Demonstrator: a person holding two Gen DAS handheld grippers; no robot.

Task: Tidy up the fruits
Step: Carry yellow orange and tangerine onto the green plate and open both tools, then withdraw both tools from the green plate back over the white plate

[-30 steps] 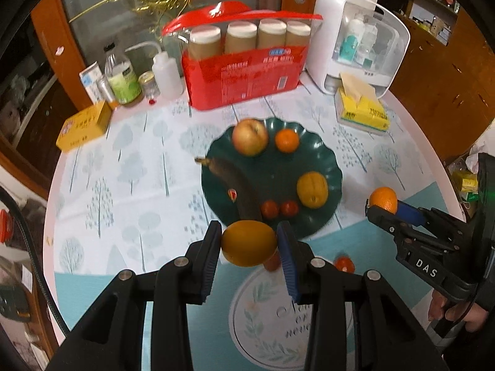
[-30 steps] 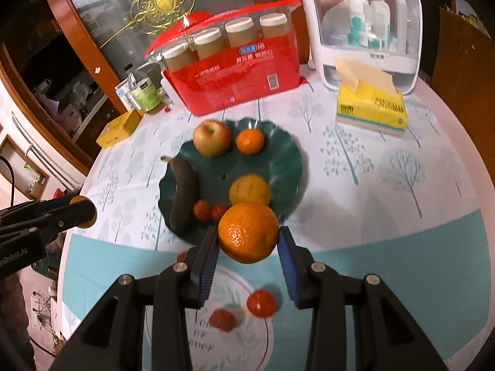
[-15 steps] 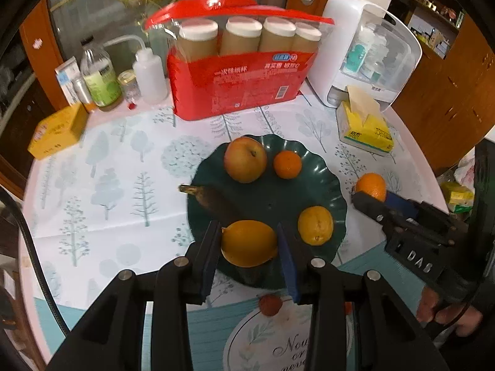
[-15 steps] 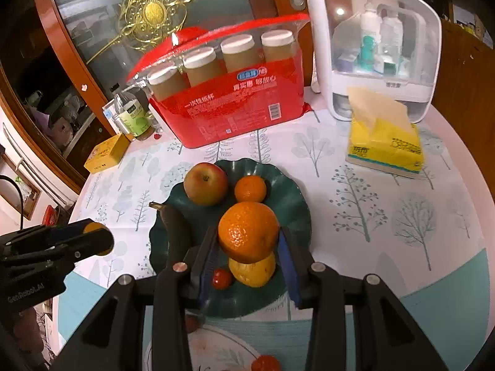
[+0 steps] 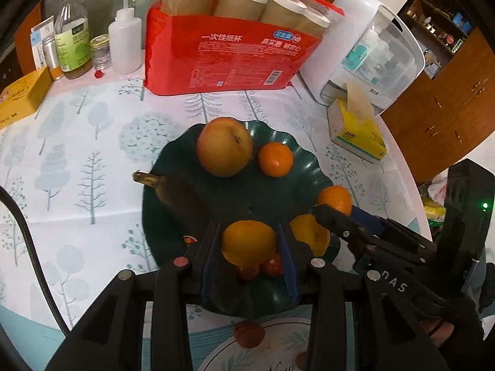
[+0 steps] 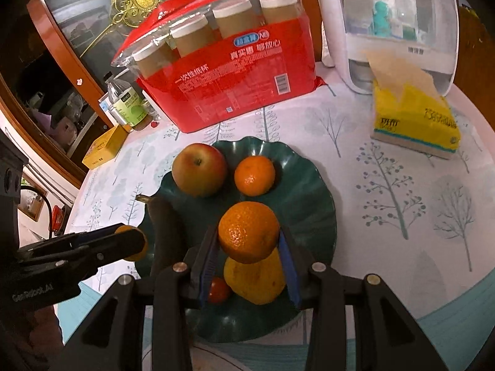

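A dark green scalloped plate [image 5: 294,185] [image 6: 312,194] holds an apple [image 5: 224,150] [image 6: 199,173], a small tangerine [image 5: 275,159] [image 6: 254,175], a dark banana [image 5: 179,198], a yellow lemon [image 6: 255,281] [image 5: 312,236] and cherry tomatoes [image 5: 270,264]. My left gripper [image 5: 249,247] is shut on a yellow-orange fruit [image 5: 249,242] above the plate's near side. My right gripper [image 6: 249,244] is shut on an orange [image 6: 249,232] above the lemon; it also shows in the left wrist view [image 5: 335,199].
A red pack of paper cups [image 5: 229,52] [image 6: 229,71], a white dispenser box [image 5: 371,52], a yellow tissue pack [image 6: 414,120], bottles [image 5: 72,43] and a yellow box [image 5: 20,99] stand behind the plate. A loose red fruit [image 5: 249,334] lies on the tablecloth in front.
Both grippers have moved forward with their fruits, from the table's near edge to above the plate. The right gripper's orange now hangs over the lemon.
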